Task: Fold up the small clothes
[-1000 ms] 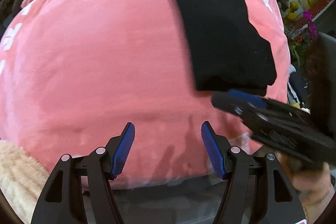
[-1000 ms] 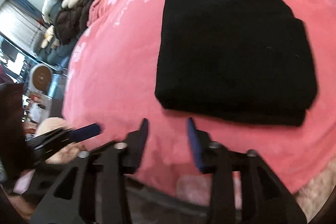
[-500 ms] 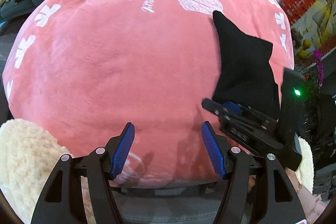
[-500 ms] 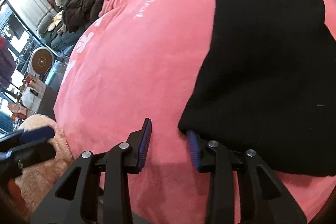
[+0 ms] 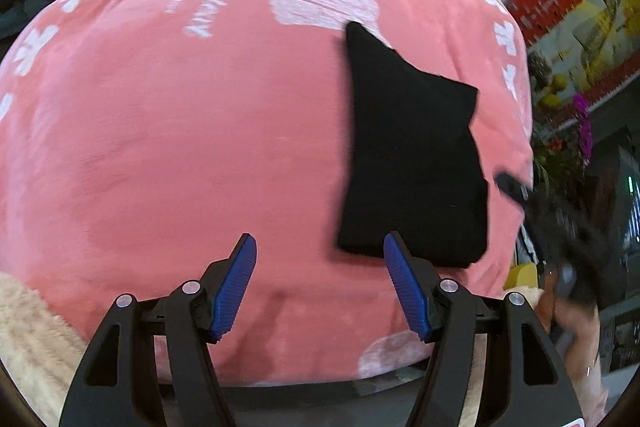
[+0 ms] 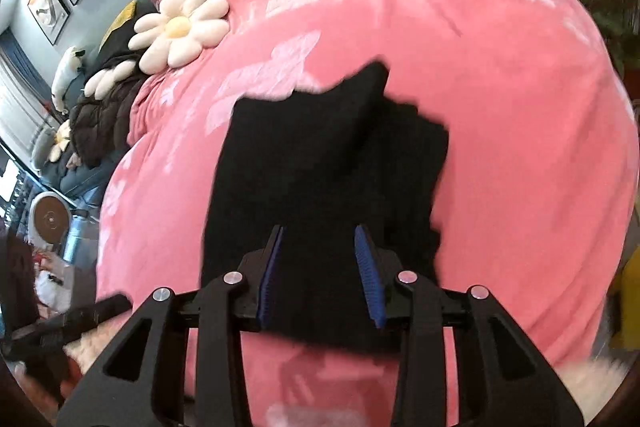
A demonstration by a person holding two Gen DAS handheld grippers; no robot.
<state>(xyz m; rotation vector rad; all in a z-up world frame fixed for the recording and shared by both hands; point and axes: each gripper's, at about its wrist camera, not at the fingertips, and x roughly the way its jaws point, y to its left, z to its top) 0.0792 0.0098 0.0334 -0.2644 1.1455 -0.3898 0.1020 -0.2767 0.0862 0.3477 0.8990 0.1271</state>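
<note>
The relation that matters is between the black folded knit garment (image 5: 412,155) and the right claw (image 6: 320,230). In the right wrist view the garment lies dead ahead at twelve o'clock. Its long axis runs from six to twelve, in line with the way the claw points. Its near short edge comes in under the fingers, so black cloth fills the whole gap between the blue ribbed pads (image 6: 368,275). The jaws stand partly closed. The picture is blurred there, and I cannot tell whether the pads press on the cloth or only straddle it.

The garment rests on the pink plush blanket with white print (image 5: 200,127), toward the blanket's right side in the left wrist view. It reads as already folded into a thick oblong, with one corner pointing up at twelve o'clock.

The left claw (image 5: 319,239) is wide open and empty, over bare blanket. From it the garment lies at about one o'clock, and the garment's near left corner is just beyond the claw's right finger. The right claw's tip shows blurred just beside the garment's right edge, at three o'clock.

The right hand is the nearer one, I judge, so any lift or further fold would start from that near edge.
</note>
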